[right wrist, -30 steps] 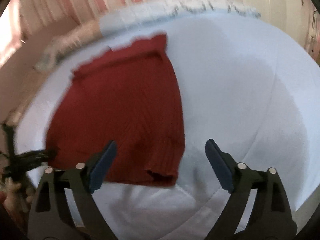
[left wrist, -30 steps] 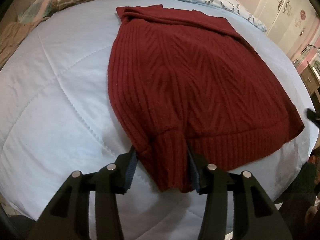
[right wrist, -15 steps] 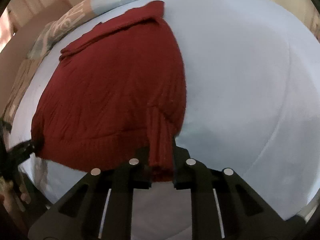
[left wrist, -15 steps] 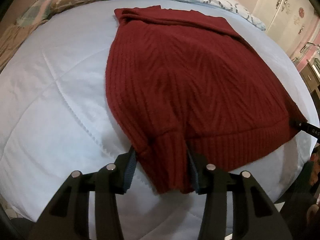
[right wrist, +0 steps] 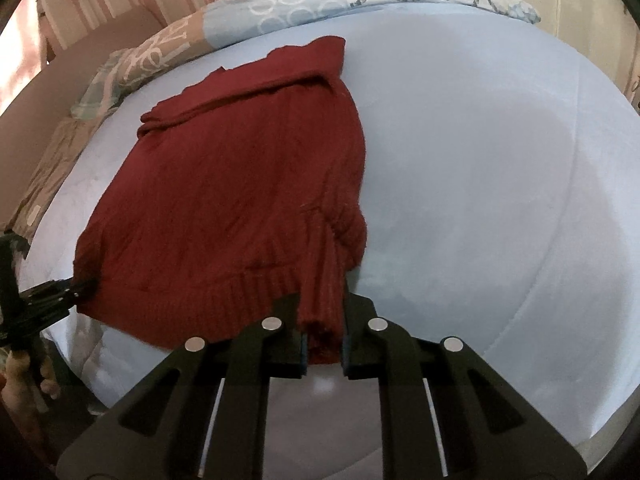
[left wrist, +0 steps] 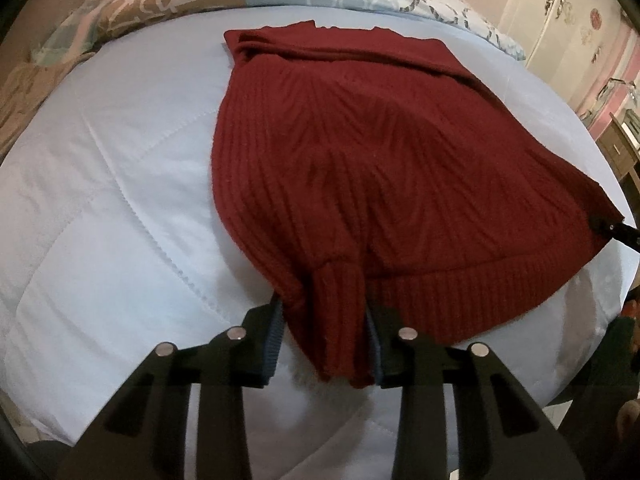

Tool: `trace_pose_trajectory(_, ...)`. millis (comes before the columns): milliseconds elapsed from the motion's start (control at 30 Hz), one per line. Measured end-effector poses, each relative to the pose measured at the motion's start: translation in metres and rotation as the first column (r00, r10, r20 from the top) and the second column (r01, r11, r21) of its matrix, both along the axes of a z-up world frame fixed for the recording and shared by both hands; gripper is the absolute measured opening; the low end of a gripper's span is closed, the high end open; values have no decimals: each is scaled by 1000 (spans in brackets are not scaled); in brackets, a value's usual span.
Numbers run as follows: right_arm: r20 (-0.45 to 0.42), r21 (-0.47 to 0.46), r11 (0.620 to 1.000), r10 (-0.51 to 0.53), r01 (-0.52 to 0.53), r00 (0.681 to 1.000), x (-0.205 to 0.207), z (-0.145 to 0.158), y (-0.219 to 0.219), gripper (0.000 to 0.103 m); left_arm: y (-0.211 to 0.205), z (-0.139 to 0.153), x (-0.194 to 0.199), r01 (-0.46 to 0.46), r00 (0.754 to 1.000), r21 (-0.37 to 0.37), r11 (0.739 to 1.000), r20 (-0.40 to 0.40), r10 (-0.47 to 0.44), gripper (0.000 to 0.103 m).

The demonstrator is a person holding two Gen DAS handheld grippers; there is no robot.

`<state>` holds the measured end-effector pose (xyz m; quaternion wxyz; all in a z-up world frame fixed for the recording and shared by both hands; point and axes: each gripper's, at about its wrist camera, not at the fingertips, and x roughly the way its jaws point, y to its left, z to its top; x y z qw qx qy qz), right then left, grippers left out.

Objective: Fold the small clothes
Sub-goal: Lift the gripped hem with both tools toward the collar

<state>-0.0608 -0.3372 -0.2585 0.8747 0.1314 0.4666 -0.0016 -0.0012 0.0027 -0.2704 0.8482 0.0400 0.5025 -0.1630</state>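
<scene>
Left wrist view: the left gripper (left wrist: 326, 334) has just been closing on a ribbed cuff of the red sweater (left wrist: 384, 168) spread on the bed (left wrist: 100, 200), pads touching it. Right wrist view adds the right gripper (right wrist: 323, 346) clamped on the other cuff.

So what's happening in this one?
A person is folding a dark red sweater spread on a pale blue quilt. The right tool is shut on the near right corner. The left tool has just been closing on the near left corner, its pads against the knit. Nothing is lifted yet.
</scene>
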Motion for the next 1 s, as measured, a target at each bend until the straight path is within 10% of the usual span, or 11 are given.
trace_pose_trajectory(233, -3, 2, 1000, -8, 8, 1000, -3, -2, -4, 7, 2, -1, 0, -3, 1000, -17, 1000, -10, 2, 37)
trace_pose_trajectory(433, -17, 65, 998, -10, 11, 1000, -1, -8, -11, 9, 22, -3, -2, -41, 999, -61, 997, -35, 38, 58)
trace_pose_trajectory(667, -36, 105, 994, -20, 23, 999, -4, -14, -11, 23, 38, -9, 0, -86, 991, -193, 977, -114, 65, 70)
trace_pose_trajectory(933, -57, 91, 995, -22, 27, 998, -2, -19, -8, 67, 31, -13, 4, -77, 990, -195, 978, -128, 52, 74)
trace_pose_trajectory(1000, -60, 91, 995, -24, 30, 998, 0, -21, -7, 68, 31, -12, 6, -82, 991, -193, 978, -121, 60, 55)
